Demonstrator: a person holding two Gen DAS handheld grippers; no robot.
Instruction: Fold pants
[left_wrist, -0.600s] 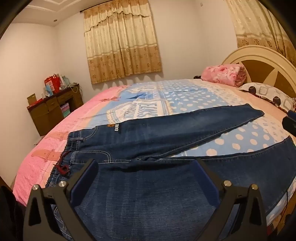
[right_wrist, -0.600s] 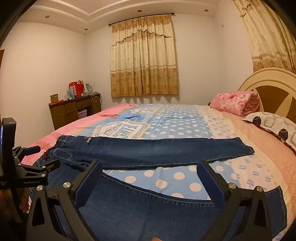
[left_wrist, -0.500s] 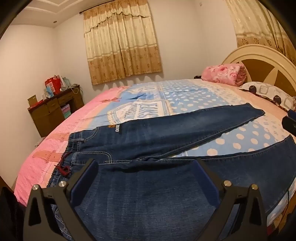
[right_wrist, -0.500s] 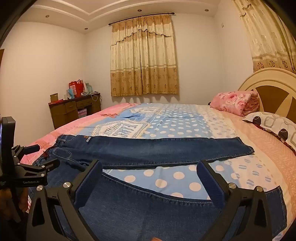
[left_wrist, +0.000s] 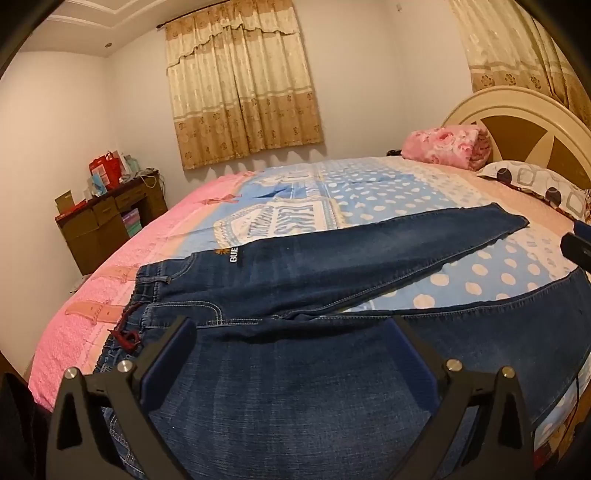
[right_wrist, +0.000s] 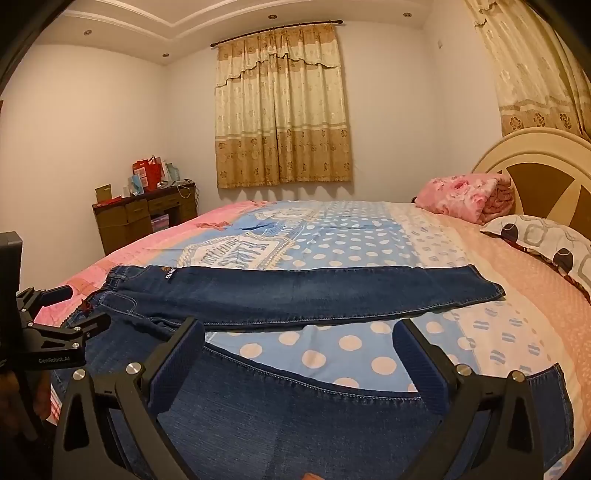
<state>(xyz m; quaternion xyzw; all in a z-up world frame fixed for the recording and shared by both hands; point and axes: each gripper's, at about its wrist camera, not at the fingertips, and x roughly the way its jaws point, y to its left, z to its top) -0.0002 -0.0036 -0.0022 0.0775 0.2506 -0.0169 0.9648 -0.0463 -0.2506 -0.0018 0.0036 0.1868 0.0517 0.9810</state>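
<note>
Left wrist view: we look down our left gripper (left_wrist: 291, 332), its jaws spread wide apart and holding nothing, hanging low over the near leg of a pair of dark blue jeans (left_wrist: 332, 266) laid out on a bed (left_wrist: 369, 188). The pants lie with the waistband toward the pink left edge of the bedspread, a red drawstring (left_wrist: 127, 334) curled at the waist, and the two legs fanned apart, the far leg running out toward the headboard (left_wrist: 517, 122) and the near leg lying along the bed's front edge. From the right wrist camera we see our right gripper (right_wrist: 299, 336), jaws likewise wide apart and empty, poised above the near leg with polka-dot bedspread showing between the two legs; the left gripper (right_wrist: 55, 332) shows at the frame's left edge by the waistband. A rolled pink floral blanket (right_wrist: 465, 197) and a patterned pillow (right_wrist: 546, 240) rest near the headboard. A dark wooden counter (right_wrist: 144, 218) stands against the far wall beside gold curtains (right_wrist: 282, 107).
</note>
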